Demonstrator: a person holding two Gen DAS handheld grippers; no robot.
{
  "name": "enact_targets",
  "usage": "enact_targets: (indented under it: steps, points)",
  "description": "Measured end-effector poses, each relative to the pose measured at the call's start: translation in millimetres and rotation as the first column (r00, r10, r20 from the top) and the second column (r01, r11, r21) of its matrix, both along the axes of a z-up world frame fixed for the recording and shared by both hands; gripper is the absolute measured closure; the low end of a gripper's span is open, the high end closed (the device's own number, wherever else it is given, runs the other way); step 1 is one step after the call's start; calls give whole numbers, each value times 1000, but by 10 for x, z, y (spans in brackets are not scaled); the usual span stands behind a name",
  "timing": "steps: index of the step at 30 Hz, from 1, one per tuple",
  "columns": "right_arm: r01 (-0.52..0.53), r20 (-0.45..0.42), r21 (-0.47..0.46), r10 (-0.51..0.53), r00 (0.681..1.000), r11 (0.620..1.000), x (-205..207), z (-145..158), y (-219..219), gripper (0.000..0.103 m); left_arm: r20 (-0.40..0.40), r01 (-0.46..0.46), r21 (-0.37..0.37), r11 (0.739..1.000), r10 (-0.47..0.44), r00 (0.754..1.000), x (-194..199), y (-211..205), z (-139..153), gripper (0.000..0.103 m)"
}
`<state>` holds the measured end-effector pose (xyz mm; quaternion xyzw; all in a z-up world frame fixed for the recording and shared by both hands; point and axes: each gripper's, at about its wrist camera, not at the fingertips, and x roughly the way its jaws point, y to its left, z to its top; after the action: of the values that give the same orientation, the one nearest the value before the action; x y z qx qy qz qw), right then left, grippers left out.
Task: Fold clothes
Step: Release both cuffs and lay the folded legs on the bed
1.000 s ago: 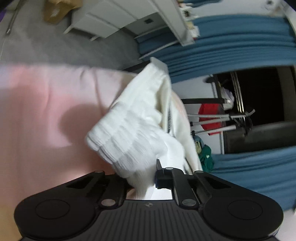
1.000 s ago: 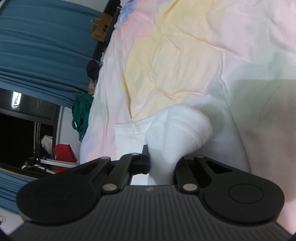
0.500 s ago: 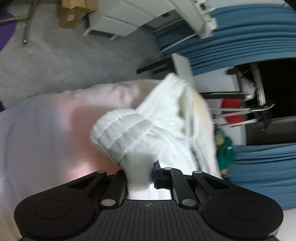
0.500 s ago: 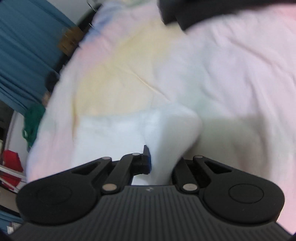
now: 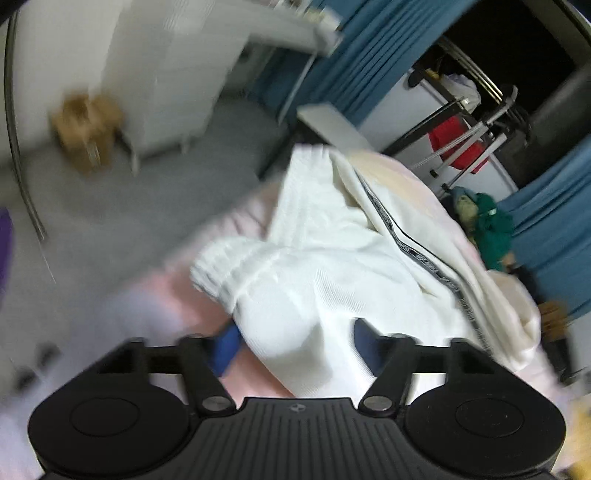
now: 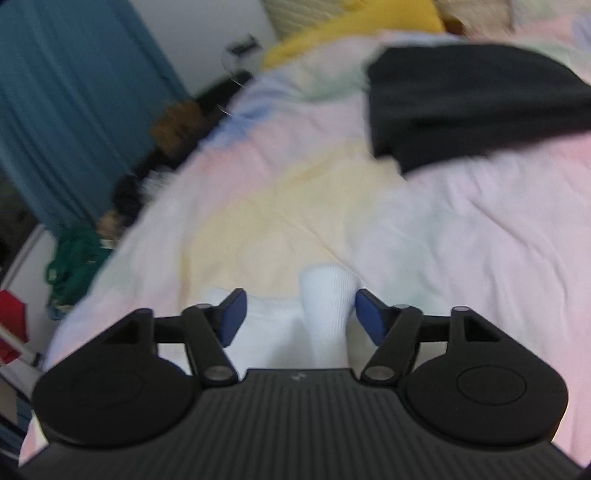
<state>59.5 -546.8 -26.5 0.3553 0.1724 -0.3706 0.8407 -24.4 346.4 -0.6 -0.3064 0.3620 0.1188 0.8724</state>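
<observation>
Item: white garment (image 5: 332, 266), ribbed knit, bunched in soft folds. We noted an elastic ribbed cuff at its 9 o'clock end and a dark printed tape running along one seam toward 4 o'clock. In the right wrist view the same white garment (image 6: 328, 310) showed as a ribbed tube standing up from a flatter white portion.

Position: it lay on a pastel bedsheet (image 5: 162, 295), pink and pale yellow in patches. In the left wrist view the cloth bulged between the two blue pads of our left gripper (image 5: 295, 343) and spread away toward 12 and 3 o'clock. The jaws stood wide apart; the left pad (image 5: 229, 343) appeared clear of the cloth, and whether the right pad touched it we could not tell. Our right gripper (image 6: 297, 317) also stood wide, the ribbed tube rising between the pads nearer the right-hand one, with a gap on either side.

Surroundings, right wrist view: a black garment (image 6: 472, 103) lay on the bedsheet (image 6: 461, 229) at 1 o'clock, well apart from the white one; a yellow item (image 6: 354, 26) sat at 12 o'clock; teal curtains (image 6: 74, 110) hung at 10 o'clock.

Surroundings, left wrist view: a white cabinet (image 5: 162, 77) and a brown cardboard box (image 5: 85, 129) stood on the grey floor at 10 o'clock, blurred. We could not see inside either.
</observation>
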Motion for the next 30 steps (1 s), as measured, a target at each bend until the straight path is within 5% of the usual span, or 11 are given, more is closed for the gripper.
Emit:
enact_targets:
  steps: [5, 13, 23, 30]
  points:
    - [-226, 54, -99, 232, 971, 969, 195, 276, 400, 33, 72, 34, 164, 986, -46, 996, -186, -271, 296, 23]
    - [-539, 86, -172, 558, 826, 825, 339, 553, 1132, 33, 143, 174, 318, 932, -229, 963, 80, -1238, 579, 23]
    - [-722, 64, -277, 762, 644, 634, 243, 655, 1851, 33, 165, 340, 396, 853, -430, 887, 844, -2615, 488, 23]
    - [-763, 81, -282, 807, 585, 582, 277, 562, 2048, 33, 175, 375, 437, 818, -486, 856, 1187, -3029, 76, 23]
